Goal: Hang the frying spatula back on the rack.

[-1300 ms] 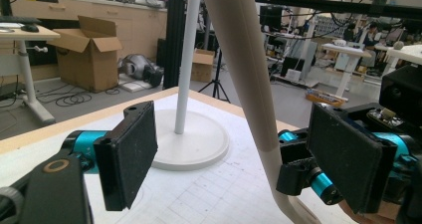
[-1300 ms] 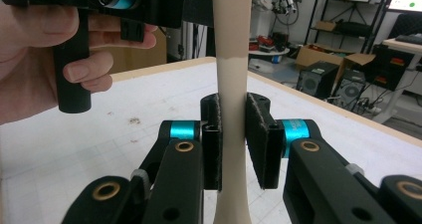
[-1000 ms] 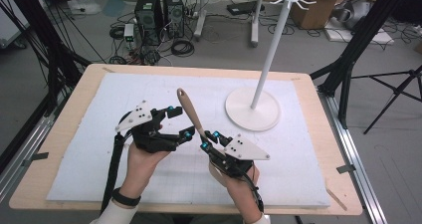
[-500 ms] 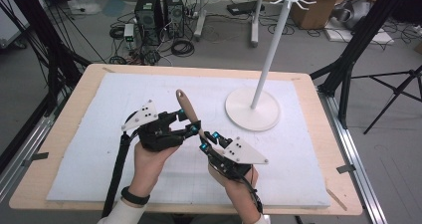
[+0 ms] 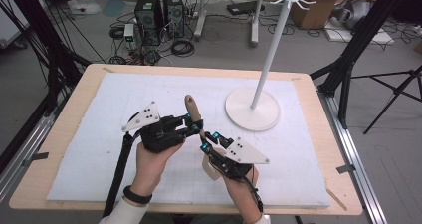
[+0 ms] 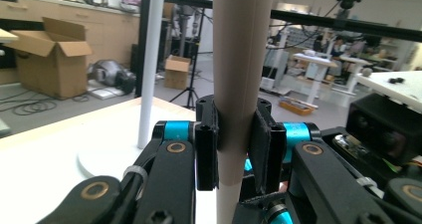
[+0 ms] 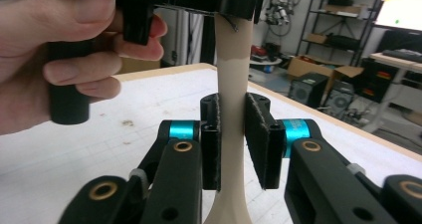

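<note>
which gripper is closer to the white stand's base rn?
Right. The right gripper sits just off the round base toward the person, while the left gripper is farther along the mat. Both clamp the wooden handle.

I counted two claws: the left claw (image 5: 193, 126) and the right claw (image 5: 208, 142), each carried by one hand, so two hands, the left hand (image 5: 152, 157) and the right hand (image 5: 238, 184). Between them I saw one wooden utensil (image 5: 193, 112) with a long handle. On the surface (image 5: 64, 129) lay one white mat (image 5: 99, 114), and on it stood one white stand (image 5: 253, 109), a single pole on a single round base. On the floor beyond I made out two dark computer towers (image 5: 159, 10) side by side. In the left claw's view I counted two open cardboard boxes (image 6: 50, 55).
</note>
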Demonstrator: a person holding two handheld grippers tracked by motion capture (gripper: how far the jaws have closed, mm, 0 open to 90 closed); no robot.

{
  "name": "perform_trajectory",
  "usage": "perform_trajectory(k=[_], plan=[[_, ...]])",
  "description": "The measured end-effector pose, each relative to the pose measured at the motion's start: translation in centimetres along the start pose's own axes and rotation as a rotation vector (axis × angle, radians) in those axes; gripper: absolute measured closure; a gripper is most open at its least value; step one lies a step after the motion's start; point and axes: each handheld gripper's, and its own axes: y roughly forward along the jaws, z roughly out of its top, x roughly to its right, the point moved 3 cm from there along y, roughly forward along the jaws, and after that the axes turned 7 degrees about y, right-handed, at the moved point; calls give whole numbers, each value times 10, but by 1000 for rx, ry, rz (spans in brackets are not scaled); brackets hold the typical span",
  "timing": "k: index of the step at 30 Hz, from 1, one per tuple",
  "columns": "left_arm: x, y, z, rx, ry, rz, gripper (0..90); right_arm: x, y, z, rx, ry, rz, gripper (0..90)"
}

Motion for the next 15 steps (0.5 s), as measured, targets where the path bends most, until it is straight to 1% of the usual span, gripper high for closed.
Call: perform_trajectory(k=[2,3,4,5,6,7,8,9,10,11,12,13,15], plan=[[-2,-1,1,7,-17,-35,752,1,-2,2,18,-11,18,634],[-2,-1,2,7,-17,-46,753,4,-6,5,30,7,58,575],[-2,-2,4,4,-8,-59,753,4,-6,5,30,7,58,575],[-2,-2,5,-1,6,-76,753,6,-8,7,38,15,86,538],[-1,-3,7,-3,25,-86,753,9,-10,8,44,20,102,498],[0,-4,10,2,42,-107,753,12,-12,10,46,38,132,466],[0,-4,12,5,55,-130,754,16,-15,12,47,60,172,434],[1,-5,13,6,57,-148,754,19,-16,13,39,71,216,392],[2,-5,15,8,58,-174,754,22,-18,15,20,80,295,358],[3,-6,17,16,54,-204,754,22,-18,15,20,80,295,358],[5,-6,19,16,57,-236,754,23,-18,15,8,77,331,355],[6,-6,20,13,64,-255,754,23,-18,16,-9,74,381,342],[9,-5,23,-6,102,-304,754,21,-17,17,-27,61,432,336]])
